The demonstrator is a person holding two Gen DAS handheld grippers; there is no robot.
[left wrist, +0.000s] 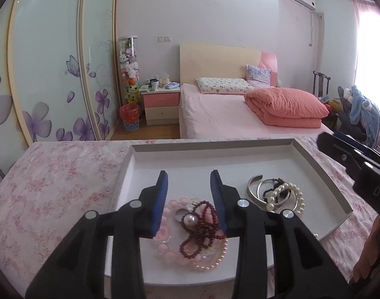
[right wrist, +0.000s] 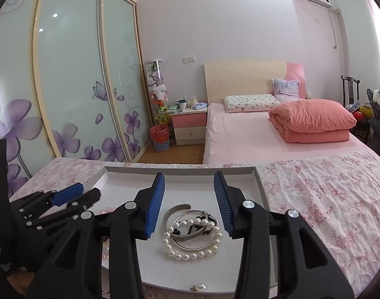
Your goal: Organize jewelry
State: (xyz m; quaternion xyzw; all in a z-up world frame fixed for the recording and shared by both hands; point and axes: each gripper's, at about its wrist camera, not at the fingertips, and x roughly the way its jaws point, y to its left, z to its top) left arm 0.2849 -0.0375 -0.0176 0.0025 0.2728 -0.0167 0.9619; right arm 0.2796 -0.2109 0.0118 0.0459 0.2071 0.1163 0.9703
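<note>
floral-sheeted surface (left wrist: 53, 186) carries a white tray (left wrist: 324, 172). my left gripper (left wrist: 189, 182), fingers spread, hangs over the pink and dark red beads (left wrist: 202, 226) at lower centre; my right gripper (right wrist: 189, 183), also spread, over the pearl bracelet and bangles (right wrist: 192, 231).

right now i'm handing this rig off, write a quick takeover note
Left gripper: open, empty, poised over the pink and red bead pile at the tray's left.
Right gripper: open, empty, poised over the silver bangles and white pearl bracelet at the tray's right.
Both heaps lie tangled inside the white tray on the floral cloth. One loose pearl piece sits at the tray's near edge.
Done: nothing visibly sorted.
Left: separate and lay out every piece.
</note>
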